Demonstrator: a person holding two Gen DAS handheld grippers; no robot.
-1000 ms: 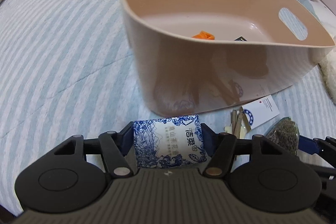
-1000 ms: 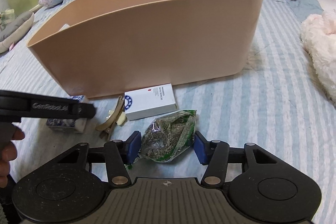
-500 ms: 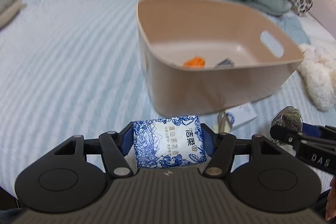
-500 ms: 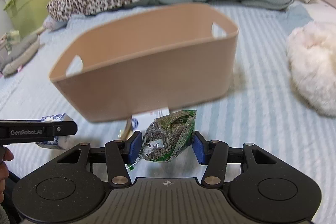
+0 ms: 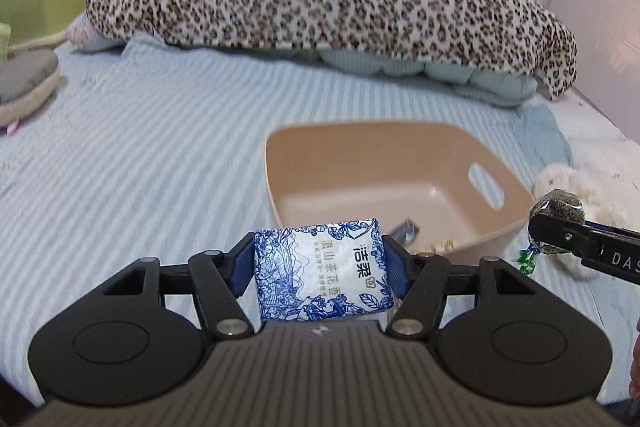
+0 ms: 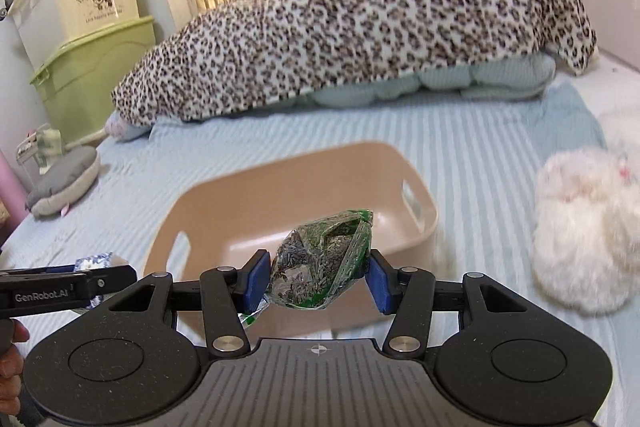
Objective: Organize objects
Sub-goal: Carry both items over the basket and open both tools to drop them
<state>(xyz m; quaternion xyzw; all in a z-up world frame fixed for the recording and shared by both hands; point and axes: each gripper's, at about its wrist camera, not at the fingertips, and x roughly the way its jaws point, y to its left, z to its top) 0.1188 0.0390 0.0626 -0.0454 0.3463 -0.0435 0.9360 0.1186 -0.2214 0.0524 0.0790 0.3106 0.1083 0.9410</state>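
The small tissue pack with a blue flower print (image 5: pixel 322 269) is the first thing, on the left side. The left gripper (image 5: pixel 320 267) is squeezing it between its two blue pads, up in the air, a little in front of the near edge of the tan plastic tub with cut-out handles (image 5: pixel 494 229). The pack is smooth and soft. If the squeeze gets weak, it could slide out and fall on the striped blue bed sheet (image 5: pixel 140 163) and miss the tub.

The tub sits in the middle of the bed. A few small things already lie on its floor, too blurry to name.

On the right, the right gripper (image 6: pixel 318 279) is pinching a clear and green plastic bag full of dark dried bits (image 6: pixel 320 263). It hangs in the air in front of the tub too. The bag is floppy and slippery, and only its middle is held. It could slip out, or burst and spill bits on the bed.

The two grippers are near each other. If both go to the tub together, they could bump, and something may drop.

The fluffy white toy (image 6: pixel 584 235) lies just right of the tub. A wide swing could knock it.
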